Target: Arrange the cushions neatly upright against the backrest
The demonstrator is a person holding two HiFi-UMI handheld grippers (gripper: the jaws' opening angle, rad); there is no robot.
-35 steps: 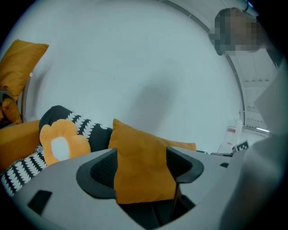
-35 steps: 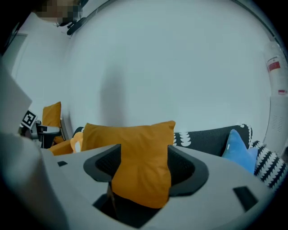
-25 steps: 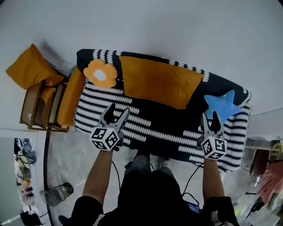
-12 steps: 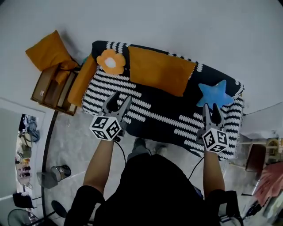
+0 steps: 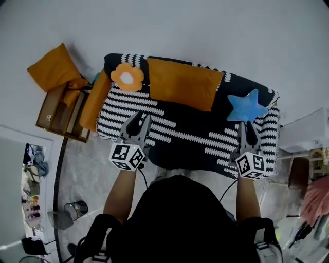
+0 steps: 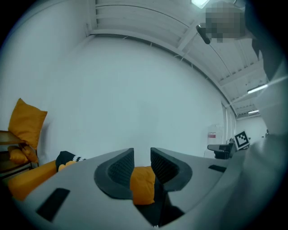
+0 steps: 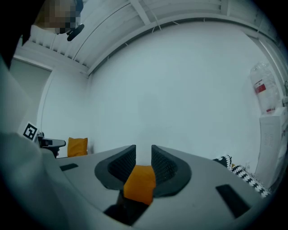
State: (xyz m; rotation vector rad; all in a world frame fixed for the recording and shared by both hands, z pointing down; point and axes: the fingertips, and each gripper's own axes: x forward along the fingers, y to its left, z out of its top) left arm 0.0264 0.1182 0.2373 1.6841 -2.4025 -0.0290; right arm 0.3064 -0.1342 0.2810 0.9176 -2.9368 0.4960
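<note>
The left gripper and right gripper are held released, their jaws just narrowed with no cushion between them. The long orange cushion is seen ahead, lying lengthwise along the backrest between the 2 grippers. The armrest cushion is nearest the left gripper.

Light bright and even; shadows faint. Your ceiling lamp glares above and right of the left hand-held gripper. Both gripper views bow hard and darken toward their corners.

Three cushions against backrest, two tools
</note>
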